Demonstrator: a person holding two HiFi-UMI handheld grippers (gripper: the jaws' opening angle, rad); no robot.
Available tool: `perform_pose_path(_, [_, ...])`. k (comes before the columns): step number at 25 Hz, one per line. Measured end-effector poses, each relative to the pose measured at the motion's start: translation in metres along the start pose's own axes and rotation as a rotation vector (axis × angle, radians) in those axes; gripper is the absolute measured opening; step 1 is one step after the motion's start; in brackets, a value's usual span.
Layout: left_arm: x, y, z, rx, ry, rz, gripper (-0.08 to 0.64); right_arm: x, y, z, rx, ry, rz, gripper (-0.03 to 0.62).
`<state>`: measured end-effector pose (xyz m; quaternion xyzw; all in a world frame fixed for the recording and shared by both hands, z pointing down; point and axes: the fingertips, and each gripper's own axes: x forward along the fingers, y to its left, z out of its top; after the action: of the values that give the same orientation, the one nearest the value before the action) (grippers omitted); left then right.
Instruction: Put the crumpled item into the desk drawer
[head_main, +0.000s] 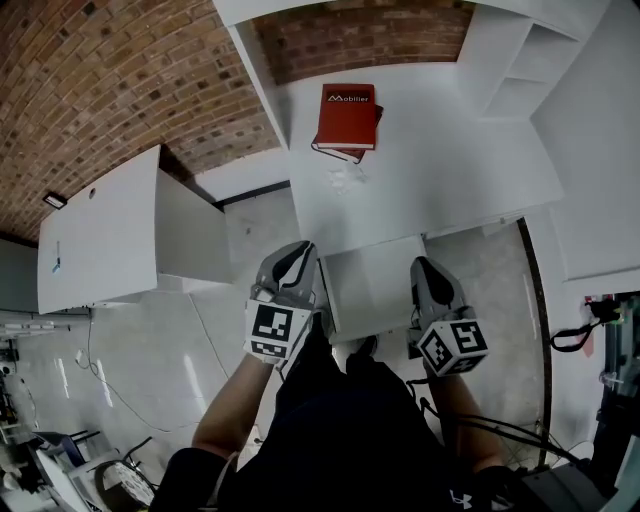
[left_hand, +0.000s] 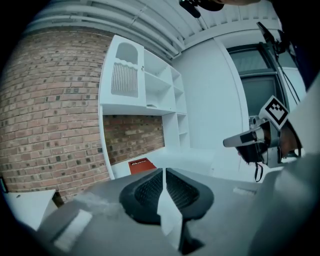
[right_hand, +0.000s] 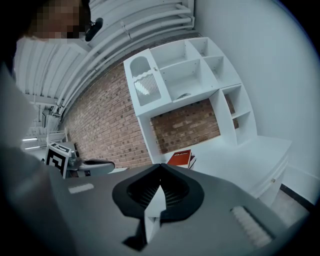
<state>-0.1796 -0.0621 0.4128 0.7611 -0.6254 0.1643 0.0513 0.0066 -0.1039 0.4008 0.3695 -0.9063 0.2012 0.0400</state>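
1. Barely started, by the look of it: crumpled item on the worktop, just in front of the book, ungrasped.
2. Drawer seemingly pulled out already (nothing visible inside), low in the head view between both tools.
3. Left hand-held gripper closed on nothing; right hand-held gripper likewise pressed together and empty.
4. Item well apart from both, farther across the worktop beyond the drawer.
5. Left to do: reach, grasp, carry back, drop in.
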Motion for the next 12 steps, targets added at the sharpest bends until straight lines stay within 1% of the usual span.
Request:
perform_pose_path(4, [0.034, 0.021, -0.017, 0.022, 0.035, -0.037, 0.023, 0.014, -0.009, -0.001, 0.016, 0.003, -0.062, 0.003])
perform_pose_path(8, [0.075, 0.032, -0.036, 0.050, 0.080, -0.114, 0.026, 0.020, -0.020, 0.001, 0.034, -0.015, -0.156, 0.003])
perform_pose_path(12, [0.114, 0.040, -0.062, 0.104, 0.137, -0.179, 0.049, 0.028, -0.024, -0.001, 0.046, -0.008, -0.235, 0.003])
